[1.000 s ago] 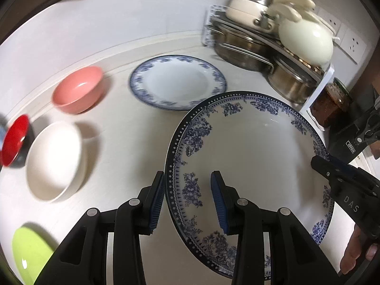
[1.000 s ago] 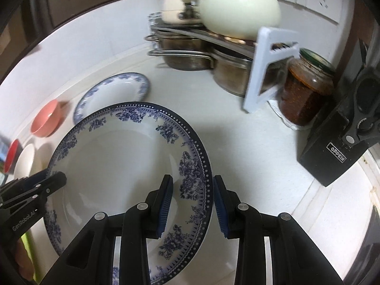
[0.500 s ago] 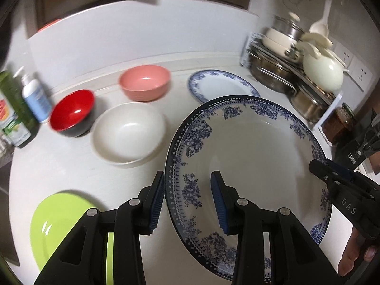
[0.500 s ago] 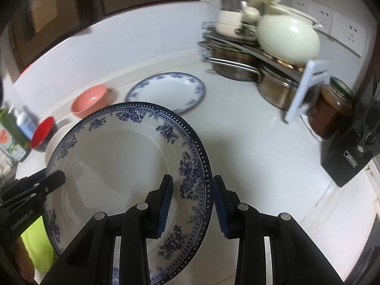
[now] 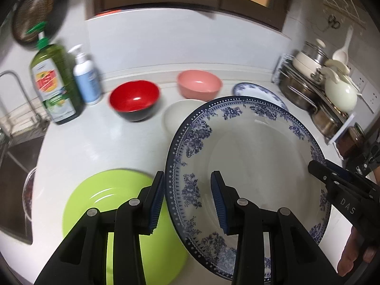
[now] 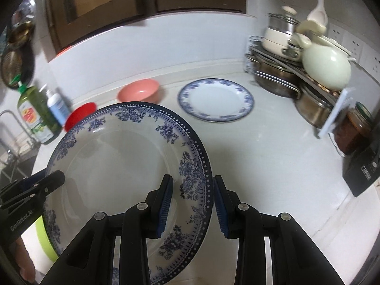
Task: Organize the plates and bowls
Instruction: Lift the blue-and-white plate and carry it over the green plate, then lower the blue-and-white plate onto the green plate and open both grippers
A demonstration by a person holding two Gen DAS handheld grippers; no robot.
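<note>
Here the large blue-patterned plate [image 5: 249, 166] is held clear of the white counter [image 5: 95, 147] by both grippers: the left gripper [image 5: 187, 199] clamps its left rim between blue pads, and the right gripper [image 6: 192, 204] clamps the opposite rim the same way. Each camera also catches the other gripper's tip on the far edge of the plate.

From left to right, the left wrist view alone shows the sink corner [image 5: 16, 156], then a green dish-soap bottle [image 5: 53, 83] beside a white pump bottle [image 5: 85, 78], a green plate [image 5: 114, 213] lying under the held plate's left edge, a red bowl [image 5: 134, 99], a white bowl [image 5: 180, 116] partly hidden behind the plate, and a pink bowl [image 5: 199, 85]. The small blue-rimmed plate [image 5: 258, 92] is only a sliver there.

The right wrist view shows that small plate whole, lying flat on the counter and well apart from the held one. It hides the white bowl and most of the green plate, but shows the pot rack [image 6: 296, 71], a dark jar [image 6: 353, 130] and a black box [image 6: 363, 168] at far right
</note>
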